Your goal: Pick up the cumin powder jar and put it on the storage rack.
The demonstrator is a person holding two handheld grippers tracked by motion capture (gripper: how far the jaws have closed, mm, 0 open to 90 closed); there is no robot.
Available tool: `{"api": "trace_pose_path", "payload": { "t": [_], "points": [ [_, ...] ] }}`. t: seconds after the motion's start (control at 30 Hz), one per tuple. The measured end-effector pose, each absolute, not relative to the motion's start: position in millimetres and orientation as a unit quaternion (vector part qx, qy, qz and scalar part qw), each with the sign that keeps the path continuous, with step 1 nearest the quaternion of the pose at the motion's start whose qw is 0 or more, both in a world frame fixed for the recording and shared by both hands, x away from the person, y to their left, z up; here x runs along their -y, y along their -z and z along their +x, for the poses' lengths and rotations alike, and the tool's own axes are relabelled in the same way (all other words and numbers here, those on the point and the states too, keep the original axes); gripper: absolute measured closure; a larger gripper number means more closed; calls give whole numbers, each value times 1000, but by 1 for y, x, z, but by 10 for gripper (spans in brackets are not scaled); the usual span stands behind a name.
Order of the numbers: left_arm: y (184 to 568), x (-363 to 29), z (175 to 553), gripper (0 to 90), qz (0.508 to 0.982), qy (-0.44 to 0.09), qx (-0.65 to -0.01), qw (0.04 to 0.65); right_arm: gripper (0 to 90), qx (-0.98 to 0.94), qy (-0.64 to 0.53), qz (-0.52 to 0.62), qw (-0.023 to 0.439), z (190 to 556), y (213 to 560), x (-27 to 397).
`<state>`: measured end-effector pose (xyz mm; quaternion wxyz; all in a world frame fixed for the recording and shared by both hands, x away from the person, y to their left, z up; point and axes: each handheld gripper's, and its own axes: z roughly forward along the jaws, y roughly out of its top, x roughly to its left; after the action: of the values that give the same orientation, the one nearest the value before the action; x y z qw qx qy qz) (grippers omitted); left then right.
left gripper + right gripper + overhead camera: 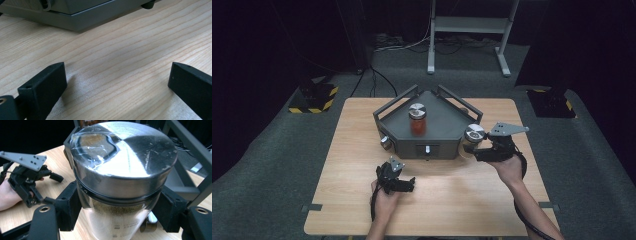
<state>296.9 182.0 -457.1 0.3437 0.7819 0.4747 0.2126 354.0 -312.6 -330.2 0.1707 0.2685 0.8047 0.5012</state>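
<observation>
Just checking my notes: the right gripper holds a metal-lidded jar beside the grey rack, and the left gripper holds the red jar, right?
Not quite. The left gripper holds nothing; the left gripper view shows its jaws open over bare table. The red jar stands on the grey rack.

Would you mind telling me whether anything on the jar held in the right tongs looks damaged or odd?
Yes: the jar has crinkled clear tape or film stuck unevenly across one side of its metal lid, peeling at the edges. Nothing looks spilled.
</observation>
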Motion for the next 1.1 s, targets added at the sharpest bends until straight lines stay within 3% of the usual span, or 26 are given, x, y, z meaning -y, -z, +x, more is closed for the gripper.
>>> {"api": "trace_pose_path", "payload": {
  "t": [0.67, 1.1],
  "points": [
    [457, -182, 297, 21, 782, -212, -475, 344, 310, -798, -494, 290, 188, 381, 303, 285],
    [457, -182, 297, 21, 782, -212, -475, 344, 310, -796, -482, 308, 197, 396, 304, 264]
  ]
}}
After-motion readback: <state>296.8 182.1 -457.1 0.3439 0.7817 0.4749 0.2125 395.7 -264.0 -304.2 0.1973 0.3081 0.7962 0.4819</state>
